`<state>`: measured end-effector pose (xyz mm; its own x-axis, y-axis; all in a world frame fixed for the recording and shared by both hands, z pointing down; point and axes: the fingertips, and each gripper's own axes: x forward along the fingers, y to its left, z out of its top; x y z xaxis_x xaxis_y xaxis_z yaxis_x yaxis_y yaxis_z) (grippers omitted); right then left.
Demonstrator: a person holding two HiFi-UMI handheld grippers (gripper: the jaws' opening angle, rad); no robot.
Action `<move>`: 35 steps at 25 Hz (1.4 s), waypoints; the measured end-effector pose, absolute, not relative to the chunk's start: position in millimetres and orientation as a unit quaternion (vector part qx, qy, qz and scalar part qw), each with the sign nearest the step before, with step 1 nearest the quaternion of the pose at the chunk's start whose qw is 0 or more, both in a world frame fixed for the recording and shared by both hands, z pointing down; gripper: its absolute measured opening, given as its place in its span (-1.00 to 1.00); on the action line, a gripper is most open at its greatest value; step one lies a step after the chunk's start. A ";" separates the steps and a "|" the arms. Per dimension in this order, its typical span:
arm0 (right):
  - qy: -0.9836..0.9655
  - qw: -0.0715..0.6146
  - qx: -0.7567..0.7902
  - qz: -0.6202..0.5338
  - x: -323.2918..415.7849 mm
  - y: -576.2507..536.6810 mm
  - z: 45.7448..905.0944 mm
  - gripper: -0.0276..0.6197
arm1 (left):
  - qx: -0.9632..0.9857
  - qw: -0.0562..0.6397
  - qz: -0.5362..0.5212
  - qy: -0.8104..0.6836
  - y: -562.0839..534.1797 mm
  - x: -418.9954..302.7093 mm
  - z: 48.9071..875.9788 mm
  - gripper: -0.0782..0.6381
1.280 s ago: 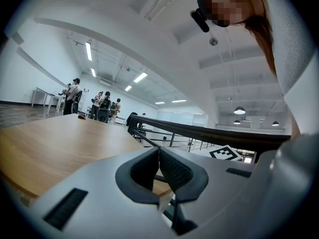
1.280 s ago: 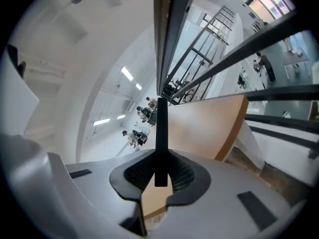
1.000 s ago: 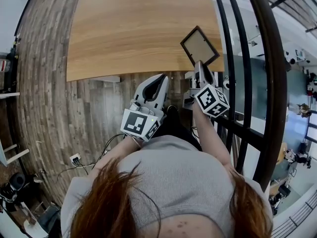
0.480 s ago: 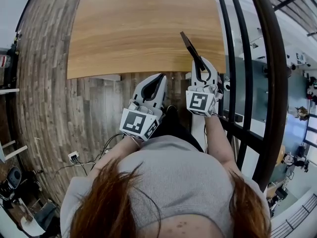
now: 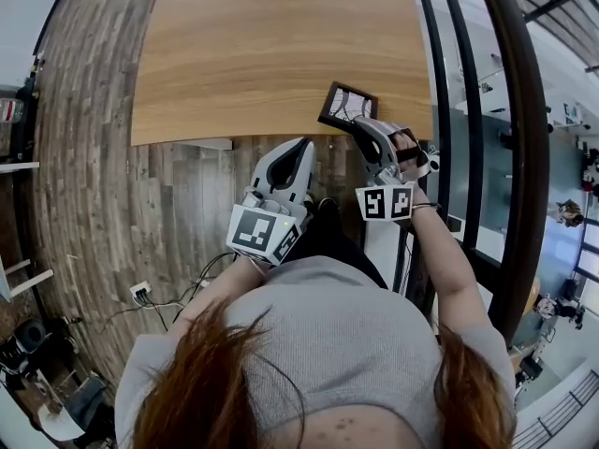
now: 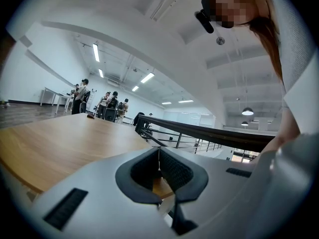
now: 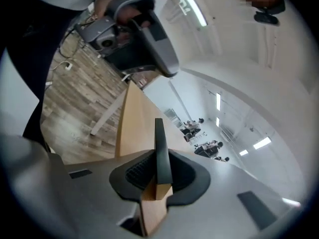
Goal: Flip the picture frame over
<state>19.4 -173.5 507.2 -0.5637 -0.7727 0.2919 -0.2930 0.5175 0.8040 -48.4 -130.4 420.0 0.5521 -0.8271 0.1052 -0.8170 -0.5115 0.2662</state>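
Our right tool (image 5: 359, 129) is clamped on the near edge of the picture frame (image 5: 346, 104). Its jaws stand narrowly apart with the frame pinched between them, edge-on in the right gripper view. The frame hangs over the near edge of the tabletop (image 5: 262, 54), at about two o'clock from our left tool (image 5: 298, 150), which is closed on nothing. We cannot tell whether the frame touches the wood. We judge the turn nearly done, so the set-down is what matters. We should carry the frame toward twelve o'clock, well onto the tabletop, level it and lower it until it lies flat. Only then should we let the jaws part, so it neither drops nor slides off the edge.
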 end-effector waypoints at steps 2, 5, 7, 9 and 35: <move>-0.808 0.335 0.303 -0.380 15.4 -165.0 517.8 -0.67 | 0.868 0.143 -0.016 -0.474 -130.4 -49.0 421.2 -0.76; -0.811 0.338 0.278 -0.388 13.9 -155.8 531.8 -0.67 | 0.868 0.146 -0.012 -0.474 -129.8 -49.4 424.5 -0.76; -0.814 0.347 0.260 -0.388 13.9 -150.1 545.0 -0.67 | 0.868 0.147 -0.009 -0.474 -129.4 -49.4 425.9 -0.76; -0.813 0.356 0.248 -0.388 14.8 -145.9 557.0 -0.67 | 0.869 0.148 -0.007 -0.473 -128.4 -48.5 427.9 -0.76; -0.786 0.415 0.216 -0.404 14.0 -156.7 605.5 -0.60 | 0.875 0.152 0.001 -0.460 -122.3 -36.2 428.5 -0.76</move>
<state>14.0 -156.7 605.5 -0.5612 -0.6759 0.4778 -0.0042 0.5795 0.8149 -36.2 -122.3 428.5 0.5770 -0.8044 0.1416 -0.8050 -0.5309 0.2647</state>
